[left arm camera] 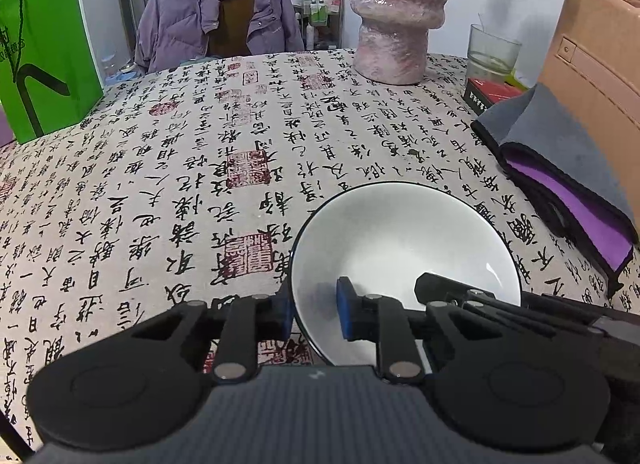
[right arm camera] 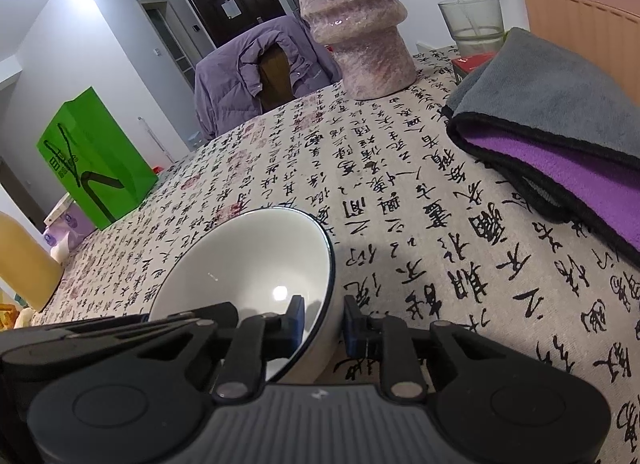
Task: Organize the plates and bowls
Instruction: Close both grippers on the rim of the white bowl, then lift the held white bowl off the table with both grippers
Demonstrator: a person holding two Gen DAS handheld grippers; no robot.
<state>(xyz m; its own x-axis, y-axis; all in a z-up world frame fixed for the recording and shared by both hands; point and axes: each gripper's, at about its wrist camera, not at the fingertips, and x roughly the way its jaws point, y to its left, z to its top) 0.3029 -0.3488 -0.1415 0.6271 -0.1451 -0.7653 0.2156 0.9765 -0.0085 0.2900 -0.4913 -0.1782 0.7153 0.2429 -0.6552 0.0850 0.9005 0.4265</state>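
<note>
Tongs first: from the left wrist view my left tongs (left arm camera: 314, 314) are pinched on the bowl (left arm camera: 404, 248) — one blue pad outside the wall, the other inside, at the rim's lower-left arc. It sits low and right of centre in the frame, upright on the patterned desk (left arm camera: 200, 167). I judge it glazed ceramic: stiff, fairly heavy, slick and chippable, so the rim wall is the sensible hold, pinched squarely and not on the very edge. This hand angles steeply down at the desk. At the bowl's lower-right rim I see black linkage, which I take for the other tongs.

From the right wrist view my right tongs (right arm camera: 324, 322) are likewise closed across the bowl's (right arm camera: 248, 260) wall, at the rim's lower-right arc — here it lies low and left of centre. This hand also pitches downward, less steeply I'd say. With two opposite holds, I'd lift evenly to keep it from twisting.
</note>
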